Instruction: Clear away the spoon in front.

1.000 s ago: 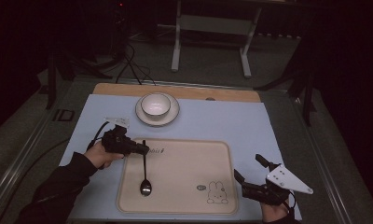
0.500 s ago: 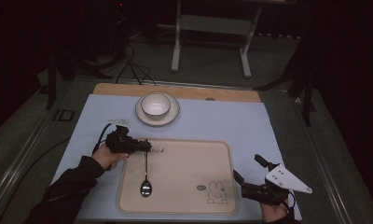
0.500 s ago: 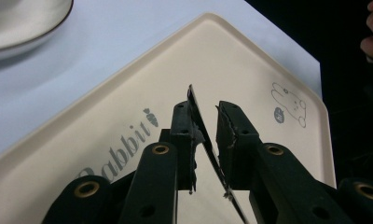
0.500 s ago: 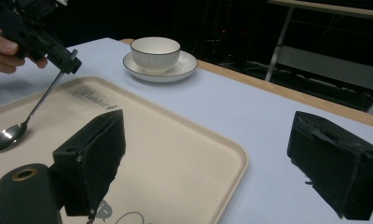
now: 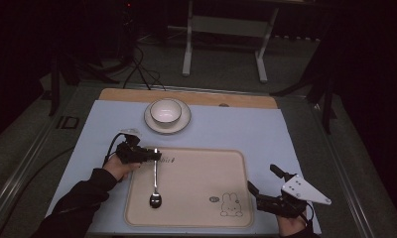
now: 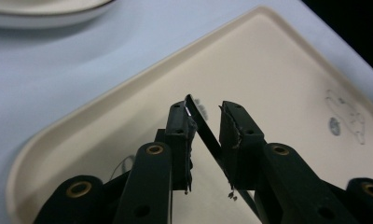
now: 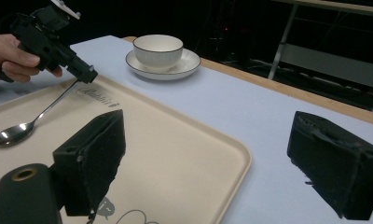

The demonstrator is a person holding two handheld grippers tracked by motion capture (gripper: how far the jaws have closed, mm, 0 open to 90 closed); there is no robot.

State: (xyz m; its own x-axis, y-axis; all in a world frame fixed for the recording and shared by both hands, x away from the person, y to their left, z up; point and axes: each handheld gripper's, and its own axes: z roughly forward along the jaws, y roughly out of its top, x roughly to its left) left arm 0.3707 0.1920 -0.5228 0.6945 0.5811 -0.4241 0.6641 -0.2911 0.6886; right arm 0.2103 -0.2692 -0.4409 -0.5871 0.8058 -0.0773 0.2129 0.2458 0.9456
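In the high view the left gripper (image 5: 154, 154) sits left of centre in the frame, held by a hand (image 5: 118, 167) whose dark sleeve comes up from the lower left corner. Its jaws stand narrow around the top end of a spoon's (image 5: 156, 183) handle and have just been opening; in the left gripper view the thin handle (image 6: 204, 126) runs slantwise through the gap, close against the left pad, and whether either pad presses on it cannot be told. The spoon lies on the cream tray (image 5: 196, 168), handle toward the top of the frame and bowl toward the bottom, on the tray's left part. A rabbit drawing (image 5: 230, 205) marks the tray's lower right corner. At the lower right of the high view the right gripper (image 5: 260, 194) rests just beside the tray's right edge on the pale blue mat (image 5: 246, 129), its jaws spread wide with nothing between them. A white bowl (image 5: 165, 111) on a saucer (image 5: 183, 122) stands above the tray, at upper centre-left of the mat.
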